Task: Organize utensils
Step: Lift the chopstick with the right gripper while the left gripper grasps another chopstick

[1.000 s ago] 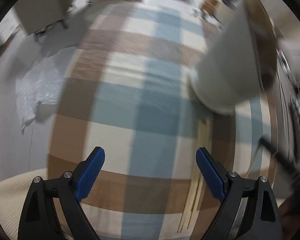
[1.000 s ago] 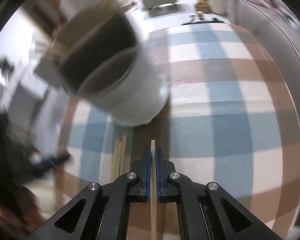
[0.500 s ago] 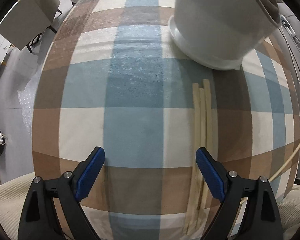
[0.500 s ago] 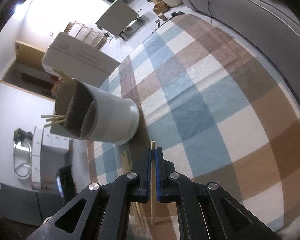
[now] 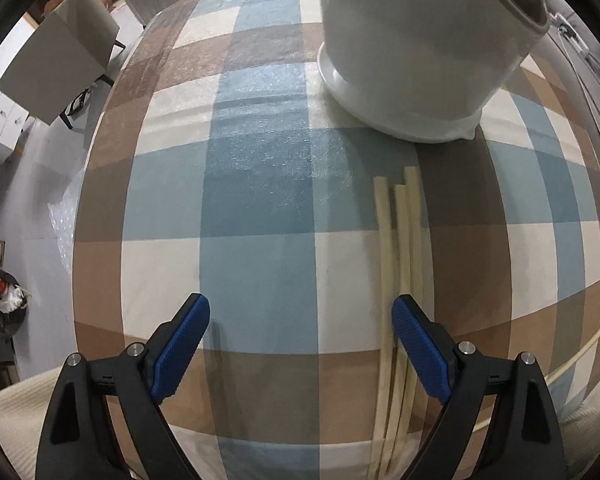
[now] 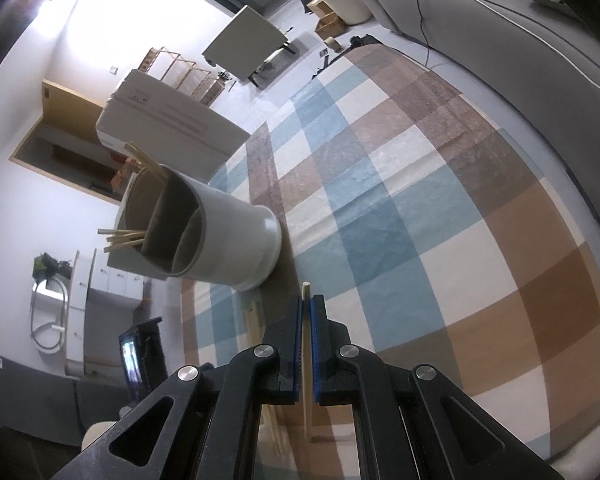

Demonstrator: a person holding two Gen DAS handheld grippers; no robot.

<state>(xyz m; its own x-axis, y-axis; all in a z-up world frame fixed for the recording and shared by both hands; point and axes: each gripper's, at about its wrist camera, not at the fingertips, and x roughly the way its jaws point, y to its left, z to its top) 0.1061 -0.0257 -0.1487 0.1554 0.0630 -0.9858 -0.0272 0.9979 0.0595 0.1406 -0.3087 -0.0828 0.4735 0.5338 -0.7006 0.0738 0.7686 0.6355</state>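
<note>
Since the earlier frames the left tongs [image 5: 300, 350] have shifted toward the loose chopsticks [image 5: 404, 264], which now reach under their right pad. Right tongs [image 6: 307, 340] are pressed together on one chopstick [image 6: 305, 291], carried clear of the bench [image 6: 500, 264]. Three more lie side by side just before the holder [image 6: 220, 240], whose far compartment already holds several. Step in hand: loading the holder. Likely next: swing the pinched stick over the holder's rim and release; left tongs, spread and empty, close on a loose stick. Bench is bare rightward; its near edge is close.
</note>
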